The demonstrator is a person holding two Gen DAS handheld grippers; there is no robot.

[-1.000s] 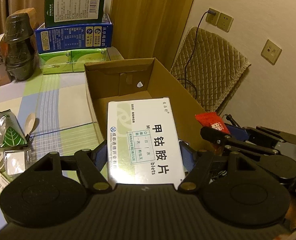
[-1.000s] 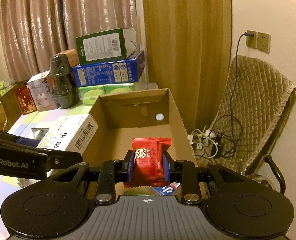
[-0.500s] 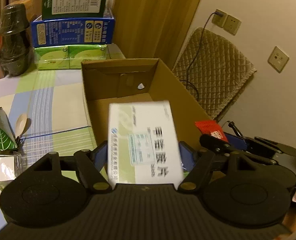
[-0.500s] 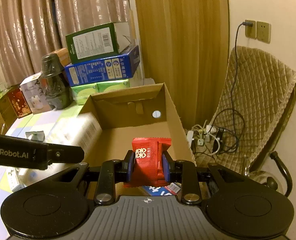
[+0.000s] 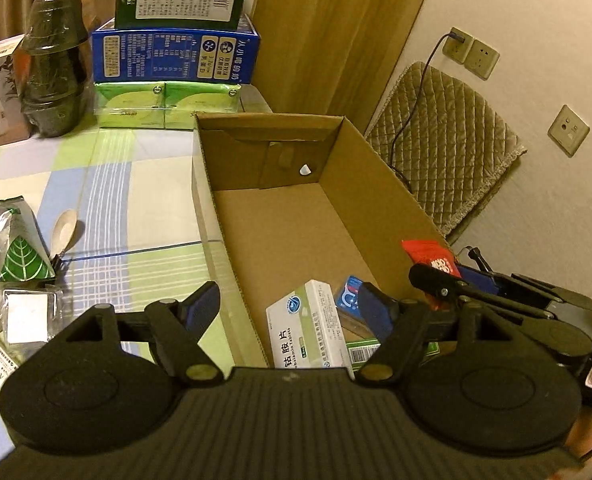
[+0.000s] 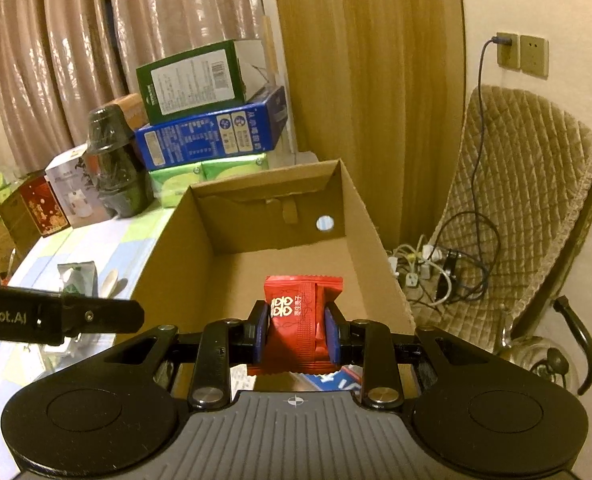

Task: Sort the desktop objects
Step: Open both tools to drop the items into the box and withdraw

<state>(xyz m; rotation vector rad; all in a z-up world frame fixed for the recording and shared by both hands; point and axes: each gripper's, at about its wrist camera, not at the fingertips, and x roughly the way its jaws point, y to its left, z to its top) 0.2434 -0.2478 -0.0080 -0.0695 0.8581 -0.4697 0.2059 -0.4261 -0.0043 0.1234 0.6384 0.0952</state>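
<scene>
Left gripper (image 5: 292, 304): jaws spread wide with nothing between them, poised over the near end of the cardboard box (image 5: 379, 184).
Right gripper (image 6: 296, 330): jaws clamped on a red sachet (image 6: 300, 320), held upright above the box's near end; in the left view it sits to the right, over the box's right wall.
Sorted so far: a white medicine box (image 5: 307, 328) lies tilted on the box floor at the near end, beside a blue packet (image 5: 347, 296) and a green barcoded carton (image 5: 365, 350), which it partly covers.
Box interior: the far half of the floor is bare cardboard.
Left on the bench (image 5: 152, 184): a leaf-printed foil pouch (image 5: 14, 246), a small pale spoon (image 5: 64, 228), a silver sachet (image 5: 28, 314) and the edge of a white printed strip, all left of the box.
Far end: stacked green, blue and pale-green cartons and a dark jar; whether these belong to the sort cannot be told.
Progress: roughly midway by judgement; the red sachet appears next to go in, then the loose bench items.
</scene>
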